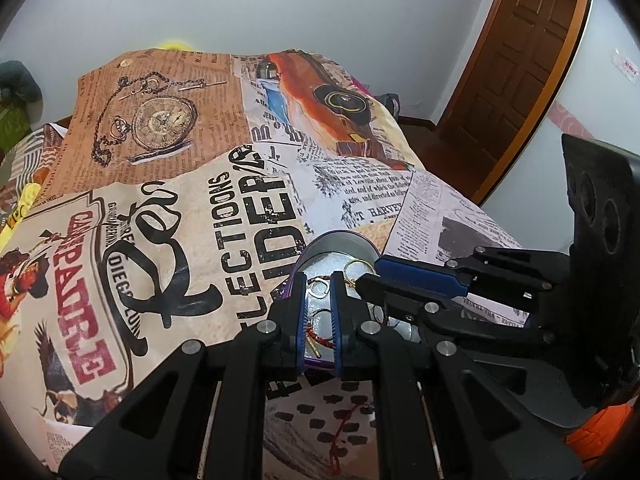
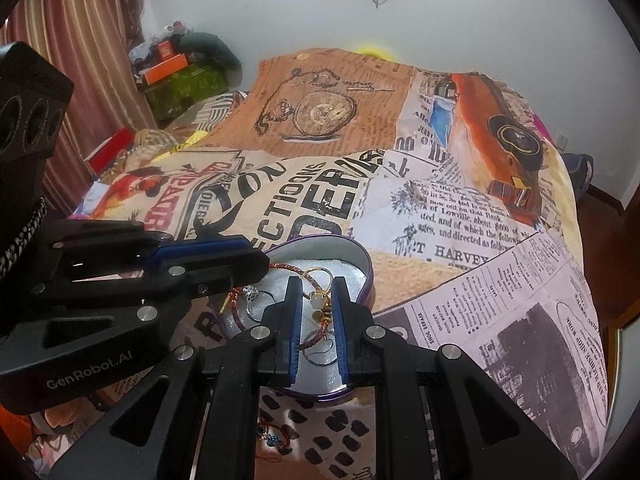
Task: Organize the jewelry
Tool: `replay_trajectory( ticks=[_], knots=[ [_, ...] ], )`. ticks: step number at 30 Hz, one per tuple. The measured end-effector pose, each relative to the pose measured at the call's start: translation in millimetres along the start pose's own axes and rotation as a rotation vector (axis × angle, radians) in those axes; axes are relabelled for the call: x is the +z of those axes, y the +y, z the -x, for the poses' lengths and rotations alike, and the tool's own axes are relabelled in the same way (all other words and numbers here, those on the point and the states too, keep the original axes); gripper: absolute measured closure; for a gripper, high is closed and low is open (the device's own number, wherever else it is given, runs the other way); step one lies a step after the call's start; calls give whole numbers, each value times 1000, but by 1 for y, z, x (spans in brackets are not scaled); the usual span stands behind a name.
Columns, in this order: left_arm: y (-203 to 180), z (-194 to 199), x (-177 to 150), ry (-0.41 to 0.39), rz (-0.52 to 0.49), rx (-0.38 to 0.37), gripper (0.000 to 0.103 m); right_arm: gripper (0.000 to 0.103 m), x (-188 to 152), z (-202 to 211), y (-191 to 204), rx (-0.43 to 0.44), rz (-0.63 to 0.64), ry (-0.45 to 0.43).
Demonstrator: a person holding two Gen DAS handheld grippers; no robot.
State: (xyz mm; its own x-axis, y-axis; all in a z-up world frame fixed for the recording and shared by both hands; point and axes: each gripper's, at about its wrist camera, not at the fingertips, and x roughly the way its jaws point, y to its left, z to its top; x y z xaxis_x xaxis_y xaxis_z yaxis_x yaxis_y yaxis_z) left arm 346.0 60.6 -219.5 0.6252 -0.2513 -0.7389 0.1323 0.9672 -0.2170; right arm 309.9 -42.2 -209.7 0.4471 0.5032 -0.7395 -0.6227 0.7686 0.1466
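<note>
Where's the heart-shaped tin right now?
The purple heart-shaped metal tin sits on the newspaper-print cloth, under both grippers, right gripper and left gripper, jewelry inside.

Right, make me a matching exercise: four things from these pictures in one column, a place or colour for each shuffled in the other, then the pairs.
Things:
1. gold ring
2. blue-bead bracelet
3. tin
4. door

Place or colour:
A. lying on the printed cloth, outside the tin
B. brown wood, set in the wall beyond the cloth
C. purple-rimmed, open on top
D. inside the tin

Pairs: 1-D, 2-A, 3-C, 4-B
</note>
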Motion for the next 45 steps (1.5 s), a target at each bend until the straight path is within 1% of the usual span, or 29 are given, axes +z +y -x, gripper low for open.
replay_trajectory(
  ticks=[11,26,27,29,31,32,40,44,45],
  knots=[
    [-3,8,1,-8,-8,13,94,90,0,0,0,-20,0,19],
    [-9,44,-6,-34,-21,54,91,89,1,23,4,-42,-2,11],
    [-10,46,-7,-35,-26,59,90,89,0,25,5,-43,-4,10],
    [-13,52,-10,-36,-37,69,85,89,-2,31,6,-44,-7,7],
    [-15,58,-14,-40,-43,78,73,89,-4,38,8,-48,-9,5],
    [-16,60,-16,-42,-45,81,72,89,-5,40,8,-50,-10,4],
    [-17,73,-36,-12,-46,115,71,88,-18,58,12,-54,-16,13],
    [-15,71,-48,25,-37,118,71,87,-28,60,14,-49,-23,31],
    [-14,69,-52,35,-38,122,71,85,-31,59,14,-48,-24,39]
  ],
)
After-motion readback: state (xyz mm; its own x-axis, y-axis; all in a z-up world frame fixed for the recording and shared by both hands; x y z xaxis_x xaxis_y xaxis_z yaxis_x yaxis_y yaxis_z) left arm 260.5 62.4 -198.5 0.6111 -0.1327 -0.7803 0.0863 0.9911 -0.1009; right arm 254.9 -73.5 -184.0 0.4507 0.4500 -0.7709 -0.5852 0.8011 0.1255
